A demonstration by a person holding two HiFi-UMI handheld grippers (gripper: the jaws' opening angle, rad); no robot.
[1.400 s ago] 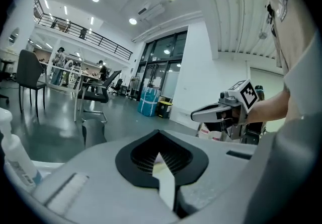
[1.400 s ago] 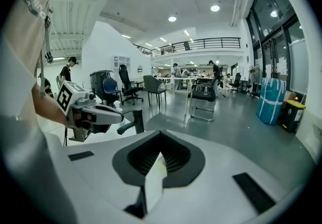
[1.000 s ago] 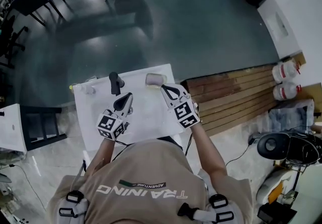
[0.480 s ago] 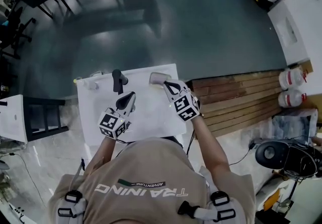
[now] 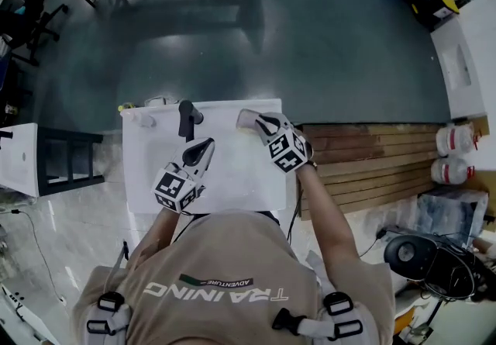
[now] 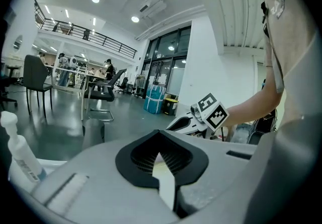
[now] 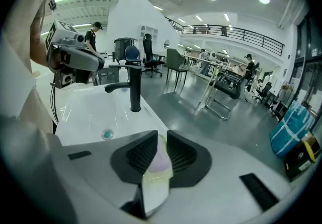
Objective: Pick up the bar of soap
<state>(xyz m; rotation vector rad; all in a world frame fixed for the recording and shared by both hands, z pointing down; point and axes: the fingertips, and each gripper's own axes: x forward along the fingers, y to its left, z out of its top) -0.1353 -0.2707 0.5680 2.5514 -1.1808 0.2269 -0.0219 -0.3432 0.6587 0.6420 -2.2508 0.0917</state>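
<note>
The pale lilac, rounded bar of soap (image 5: 245, 119) sat on the far right corner of the white rectangular washbasin (image 5: 155, 181), off to the right of the matte black tap (image 5: 186, 117). And there was the right hand-held gripper (image 5: 259, 122), angled down, its tips right beside the soap! Its jaws had just been easing open and stood only a sliver apart. In the right gripper view the soap (image 7: 160, 160) showed through that narrow slit, and the pads were not visibly pressing on it. Whether it lay between the tips or just ahead of them was too close to call. The left hand-held gripper (image 5: 203, 146) hung over the middle of the basin near the tap, apart from the soap. Its jaws met tip to tip, gripping nothing.
</note>
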